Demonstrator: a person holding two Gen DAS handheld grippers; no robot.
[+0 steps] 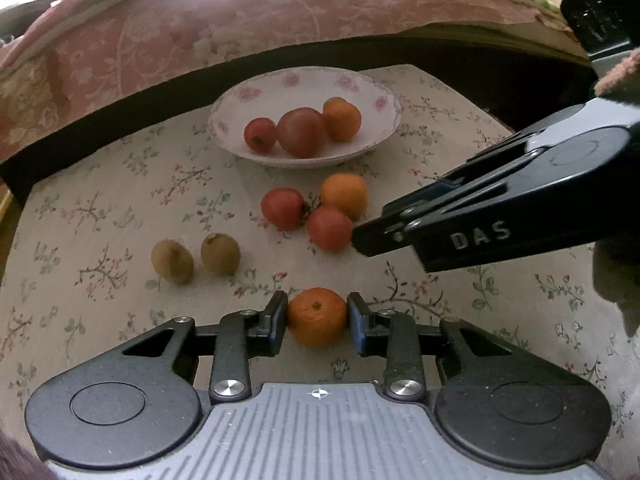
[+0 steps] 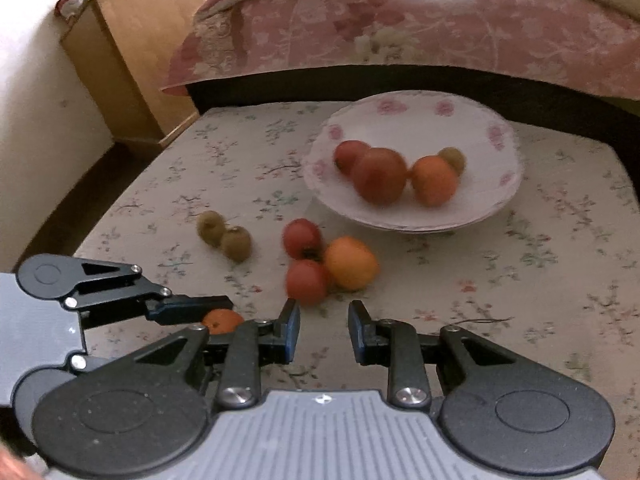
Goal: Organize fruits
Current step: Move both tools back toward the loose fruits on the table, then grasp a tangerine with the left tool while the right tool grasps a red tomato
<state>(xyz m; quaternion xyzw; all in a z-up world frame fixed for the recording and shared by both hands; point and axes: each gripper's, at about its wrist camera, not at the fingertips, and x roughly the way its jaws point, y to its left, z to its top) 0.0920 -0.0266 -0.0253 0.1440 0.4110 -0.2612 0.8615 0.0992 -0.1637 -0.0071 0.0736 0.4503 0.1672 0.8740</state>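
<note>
The left gripper (image 1: 317, 317) is clamped on a small mandarin (image 1: 317, 316); both blue pads touch its sides, and the fruit sits low over the flowered tablecloth (image 1: 100, 184). The right gripper (image 2: 323, 322) has its fingers apart with nothing between them, and it points at a group of three fruits on the cloth: two tomatoes (image 2: 302, 238) and one orange (image 2: 351, 263), all touching each other. To the left of this group lie two kiwis (image 2: 224, 235), side by side. Behind, a white bowl (image 2: 420, 120) with pink flowers holds two tomatoes, one orange and one kiwi. Behind the table there is a pink bedcover (image 2: 400, 28), and a wooden cabinet (image 2: 132, 52) stands at the left.
</note>
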